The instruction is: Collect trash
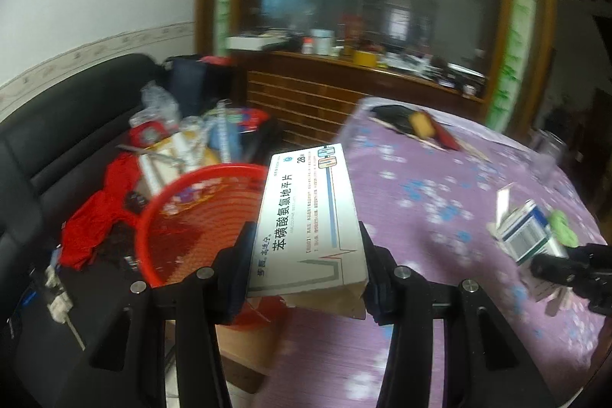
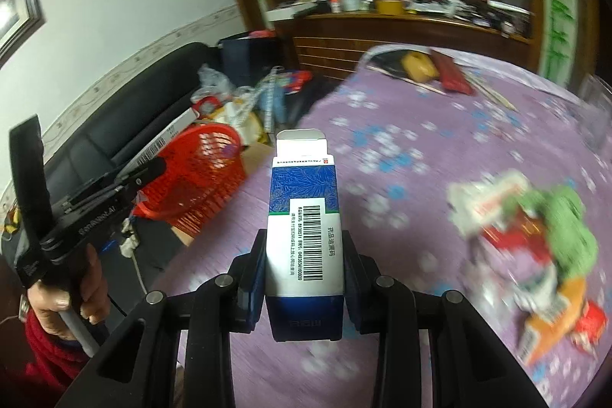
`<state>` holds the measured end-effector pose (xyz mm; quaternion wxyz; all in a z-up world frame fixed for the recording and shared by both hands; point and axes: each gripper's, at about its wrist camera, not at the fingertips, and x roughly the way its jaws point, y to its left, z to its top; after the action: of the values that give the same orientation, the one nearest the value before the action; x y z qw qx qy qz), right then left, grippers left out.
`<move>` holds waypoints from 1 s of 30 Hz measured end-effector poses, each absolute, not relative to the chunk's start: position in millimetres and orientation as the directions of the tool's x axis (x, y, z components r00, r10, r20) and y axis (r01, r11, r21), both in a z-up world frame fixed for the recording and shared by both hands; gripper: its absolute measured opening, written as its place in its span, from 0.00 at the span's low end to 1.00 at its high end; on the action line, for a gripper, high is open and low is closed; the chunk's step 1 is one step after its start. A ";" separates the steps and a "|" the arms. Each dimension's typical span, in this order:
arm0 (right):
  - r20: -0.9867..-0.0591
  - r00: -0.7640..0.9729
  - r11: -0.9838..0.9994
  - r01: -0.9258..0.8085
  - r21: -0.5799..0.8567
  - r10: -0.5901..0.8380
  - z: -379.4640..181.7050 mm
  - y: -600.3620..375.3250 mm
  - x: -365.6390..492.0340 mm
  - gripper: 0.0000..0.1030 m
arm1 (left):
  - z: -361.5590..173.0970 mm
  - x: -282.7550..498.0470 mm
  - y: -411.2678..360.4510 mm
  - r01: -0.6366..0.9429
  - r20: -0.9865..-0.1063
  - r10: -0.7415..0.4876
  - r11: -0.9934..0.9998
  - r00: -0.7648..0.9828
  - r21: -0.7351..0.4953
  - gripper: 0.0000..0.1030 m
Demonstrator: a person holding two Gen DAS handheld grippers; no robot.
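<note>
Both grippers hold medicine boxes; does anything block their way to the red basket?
Nothing visible does. The left gripper with its white box is beside the red basket; the right gripper with its blue box crosses bare tablecloth.

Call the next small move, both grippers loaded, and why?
Probably carry the left gripper over the red basket and release: its white medicine box is clamped beside the rim, not above the opening. The right gripper holds a blue box farther away.

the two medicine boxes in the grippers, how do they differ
The white box in the left gripper is wide and flat, with large black lettering; the blue-and-white box in the right gripper is narrower, shows a barcode, and its top flap stands open. Both are clamped between the jaws above the purple tablecloth.
</note>
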<state>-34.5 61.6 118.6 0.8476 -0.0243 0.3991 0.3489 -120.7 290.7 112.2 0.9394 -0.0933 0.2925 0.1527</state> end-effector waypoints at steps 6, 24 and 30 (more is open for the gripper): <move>-0.708 0.348 0.678 -0.691 0.251 0.615 122.7 147.5 -12.0 0.37 | 91.6 -112.2 346.1 -0.428 -0.625 0.289 0.900 0.725 -0.079 0.46; -0.664 0.311 0.645 -0.684 0.340 0.680 121.6 195.0 15.6 0.56 | 78.1 -118.1 369.0 -0.428 -0.623 0.260 0.894 0.738 -0.134 0.65; -0.678 0.370 0.701 -0.644 0.307 0.636 107.8 125.0 -18.7 0.60 | 85.5 -120.4 304.6 -0.301 -0.605 0.171 0.946 0.777 -0.118 0.65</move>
<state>-18.7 125.0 107.8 0.8275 -0.0050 0.4071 0.3866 -120.4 304.6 85.5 0.9369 -0.1047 0.3089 0.1259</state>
